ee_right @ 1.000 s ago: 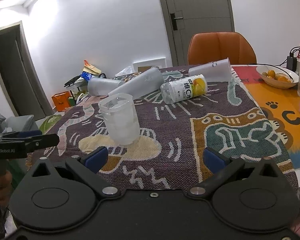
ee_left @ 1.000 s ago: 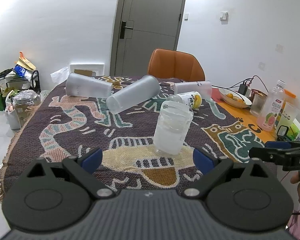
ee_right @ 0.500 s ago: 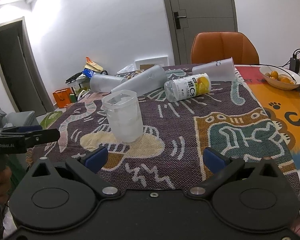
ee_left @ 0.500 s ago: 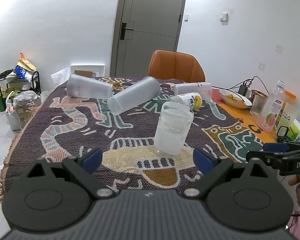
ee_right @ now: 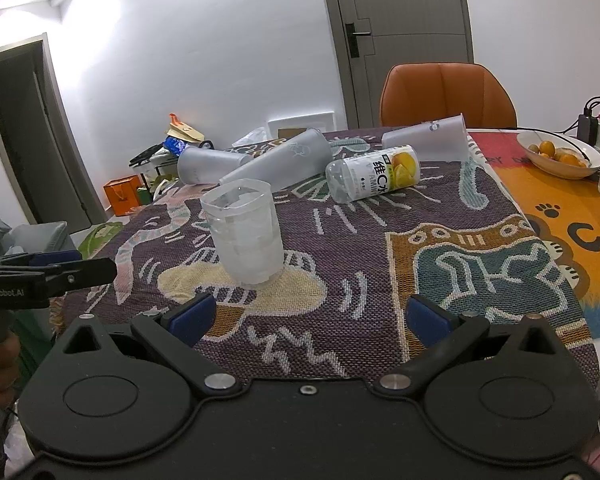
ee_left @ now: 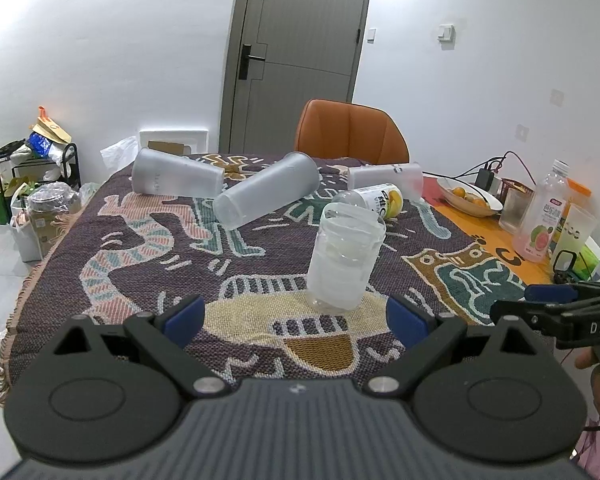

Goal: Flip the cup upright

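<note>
A clear plastic cup [ee_left: 345, 258] stands upright on the patterned cloth, mouth up; it also shows in the right wrist view [ee_right: 245, 236]. Three frosted cups lie on their sides behind it: one at far left [ee_left: 174, 178], one in the middle [ee_left: 266, 195], one at the back right [ee_left: 386, 176]. My left gripper [ee_left: 296, 316] is open and empty, just short of the upright cup. My right gripper [ee_right: 310, 316] is open and empty, with the cup ahead to its left. Each gripper shows at the edge of the other's view [ee_left: 556, 312] [ee_right: 48, 270].
A drink bottle with a lemon label [ee_right: 374, 174] lies on its side by the cups. A fruit bowl [ee_right: 556, 154], a pink drink bottle [ee_left: 542, 216] and glasses stand on the orange mat at the right. An orange chair [ee_left: 350, 132] stands behind the table.
Both grippers have drifted slightly closer to the table, and the upright cup looks a little larger in the right view. Nothing was grasped or moved.
</note>
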{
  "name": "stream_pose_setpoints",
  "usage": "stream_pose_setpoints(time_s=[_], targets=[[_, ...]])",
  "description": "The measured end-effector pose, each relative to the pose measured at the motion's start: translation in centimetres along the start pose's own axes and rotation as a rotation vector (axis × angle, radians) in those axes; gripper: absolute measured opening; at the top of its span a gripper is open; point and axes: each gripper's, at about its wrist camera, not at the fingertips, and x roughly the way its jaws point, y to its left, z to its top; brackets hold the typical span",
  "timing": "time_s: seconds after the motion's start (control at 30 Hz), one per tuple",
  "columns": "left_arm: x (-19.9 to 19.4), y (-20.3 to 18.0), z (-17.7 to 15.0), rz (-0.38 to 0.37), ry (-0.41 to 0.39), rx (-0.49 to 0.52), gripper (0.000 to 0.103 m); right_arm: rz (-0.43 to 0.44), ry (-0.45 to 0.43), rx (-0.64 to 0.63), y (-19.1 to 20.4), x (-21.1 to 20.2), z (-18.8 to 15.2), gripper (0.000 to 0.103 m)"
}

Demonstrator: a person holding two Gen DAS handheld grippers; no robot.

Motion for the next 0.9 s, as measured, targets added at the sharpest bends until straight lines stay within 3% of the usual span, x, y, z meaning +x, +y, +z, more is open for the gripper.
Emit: stream_pose_setpoints(time_s=[0.9], targets=[[0.09, -0.17, 0.00, 0.000, 0.005, 0.011, 0.096, -0.007, 0.002, 0.003, -0.05, 0.15, -0.16, 0.103]])
